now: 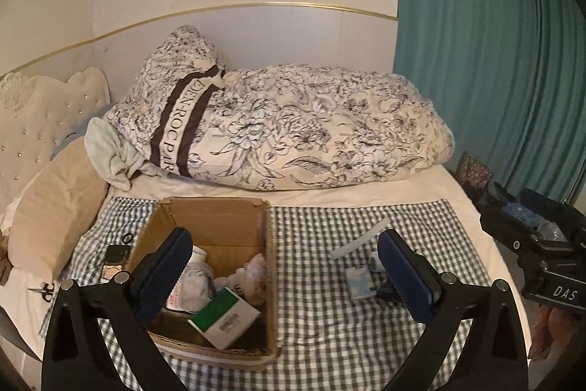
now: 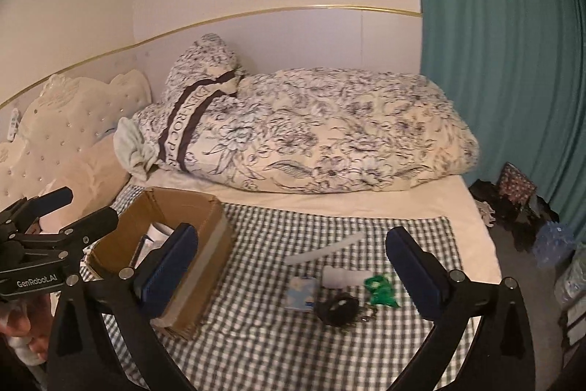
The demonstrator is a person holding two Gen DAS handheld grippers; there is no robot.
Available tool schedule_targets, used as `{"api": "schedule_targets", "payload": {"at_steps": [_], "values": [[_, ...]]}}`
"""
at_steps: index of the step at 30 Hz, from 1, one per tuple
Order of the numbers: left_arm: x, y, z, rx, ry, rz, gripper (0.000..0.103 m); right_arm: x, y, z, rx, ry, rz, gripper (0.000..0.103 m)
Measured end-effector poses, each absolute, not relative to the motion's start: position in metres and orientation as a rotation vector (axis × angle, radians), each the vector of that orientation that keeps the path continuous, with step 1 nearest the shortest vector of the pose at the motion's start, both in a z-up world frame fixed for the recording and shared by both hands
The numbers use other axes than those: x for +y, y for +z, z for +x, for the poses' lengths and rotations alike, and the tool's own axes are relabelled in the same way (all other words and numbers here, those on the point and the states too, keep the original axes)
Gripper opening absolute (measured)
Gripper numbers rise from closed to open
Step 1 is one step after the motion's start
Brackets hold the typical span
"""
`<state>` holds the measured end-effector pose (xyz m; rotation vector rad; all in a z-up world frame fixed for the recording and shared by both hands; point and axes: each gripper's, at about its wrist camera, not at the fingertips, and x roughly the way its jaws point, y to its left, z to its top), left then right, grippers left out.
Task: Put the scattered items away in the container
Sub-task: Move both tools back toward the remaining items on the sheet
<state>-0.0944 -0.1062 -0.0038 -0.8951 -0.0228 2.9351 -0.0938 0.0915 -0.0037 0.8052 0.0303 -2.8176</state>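
Both grippers are up close to the cameras, and both have their jaws wide apart with nothing held between them. From the left wrist, the left gripper (image 1: 284, 275) hangs over the cardboard box (image 1: 216, 226), and its one blue pad (image 1: 164, 275) sits in front of the box's inside. From the right wrist, the right gripper (image 2: 298, 275) hangs over the small things on the cloth.

Inside the box lie a green and white carton (image 1: 225, 319), a white cup (image 1: 199, 255) and some soft pale bundles (image 1: 252, 272). The box stands on a checked cloth (image 1: 329, 328) spread over the bed, toward the cloth's left side.

To the right of the box, still on the cloth, lie the loose things. A pale blue packet (image 2: 302, 294) is beside a white bottle (image 2: 342, 276) on its side. A crumpled green thing (image 2: 381, 290) is just right of the bottle. A black round thing (image 2: 338, 308) sits in front of them. A long white strip (image 2: 324, 250) lies behind them, a little apart.

On the far left of the box, scissors (image 1: 45, 290) lie on the white sheet, and a small dark thing (image 1: 115, 253) lies by the box wall.

Behind the cloth, a flowery quilt (image 1: 293, 134) is bunched up against the wall. A cream headboard (image 1: 40, 120) is on the left, and a green curtain (image 1: 487, 43) hangs on the right.
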Motion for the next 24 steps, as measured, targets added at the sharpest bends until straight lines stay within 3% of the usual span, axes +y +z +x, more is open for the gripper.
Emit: {"api": "schedule_targets", "payload": {"at_steps": [24], "values": [[-0.029, -0.025, -0.102, 0.057, 2.872, -0.904, 0.103, 0.209, -0.019, -0.084, -0.119, -2.898, 0.893, 0.103]]}}
